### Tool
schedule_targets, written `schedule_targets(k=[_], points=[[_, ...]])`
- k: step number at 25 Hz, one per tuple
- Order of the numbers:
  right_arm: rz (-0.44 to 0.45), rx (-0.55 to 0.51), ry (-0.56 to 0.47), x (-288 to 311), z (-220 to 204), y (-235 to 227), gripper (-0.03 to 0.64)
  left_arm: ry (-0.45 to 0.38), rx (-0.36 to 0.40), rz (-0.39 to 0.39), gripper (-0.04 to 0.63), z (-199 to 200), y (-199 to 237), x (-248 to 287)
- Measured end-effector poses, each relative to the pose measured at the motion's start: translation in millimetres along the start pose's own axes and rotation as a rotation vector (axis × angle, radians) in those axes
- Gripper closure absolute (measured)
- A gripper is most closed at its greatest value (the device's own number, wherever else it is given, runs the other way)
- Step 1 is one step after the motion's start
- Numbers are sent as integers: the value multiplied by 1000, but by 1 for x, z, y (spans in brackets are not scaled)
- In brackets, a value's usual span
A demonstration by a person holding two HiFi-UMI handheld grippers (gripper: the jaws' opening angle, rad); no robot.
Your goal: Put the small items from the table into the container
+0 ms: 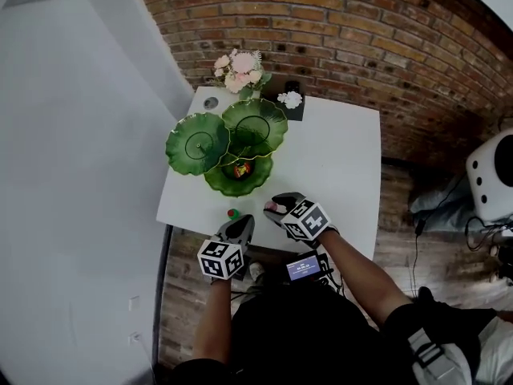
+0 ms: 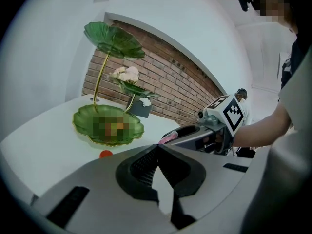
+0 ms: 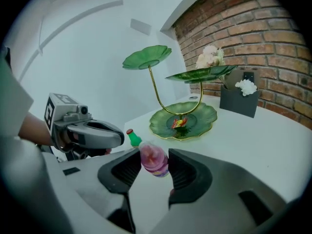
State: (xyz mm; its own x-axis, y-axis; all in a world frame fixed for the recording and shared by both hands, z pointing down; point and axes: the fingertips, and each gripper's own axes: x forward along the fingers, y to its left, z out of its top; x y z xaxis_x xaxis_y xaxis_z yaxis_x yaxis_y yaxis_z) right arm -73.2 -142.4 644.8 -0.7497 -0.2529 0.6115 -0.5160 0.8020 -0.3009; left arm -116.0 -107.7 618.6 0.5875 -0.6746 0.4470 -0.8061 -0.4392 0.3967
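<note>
Pink bottle clamped between right gripper fingers, just short of green leaf dish; left gripper fingers closed, empty.

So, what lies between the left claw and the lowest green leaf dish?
A small green item with a red cap, on the white table. The head view shows it best, just ahead of the shut left claw and before the dish.
</note>
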Motion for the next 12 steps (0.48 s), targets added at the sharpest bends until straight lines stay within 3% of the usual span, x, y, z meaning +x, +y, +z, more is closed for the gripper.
schedule_targets(k=[12], points=[[-20,16,-14,-16,2,-4,433,8,34,-44,586,9,-11,12]])
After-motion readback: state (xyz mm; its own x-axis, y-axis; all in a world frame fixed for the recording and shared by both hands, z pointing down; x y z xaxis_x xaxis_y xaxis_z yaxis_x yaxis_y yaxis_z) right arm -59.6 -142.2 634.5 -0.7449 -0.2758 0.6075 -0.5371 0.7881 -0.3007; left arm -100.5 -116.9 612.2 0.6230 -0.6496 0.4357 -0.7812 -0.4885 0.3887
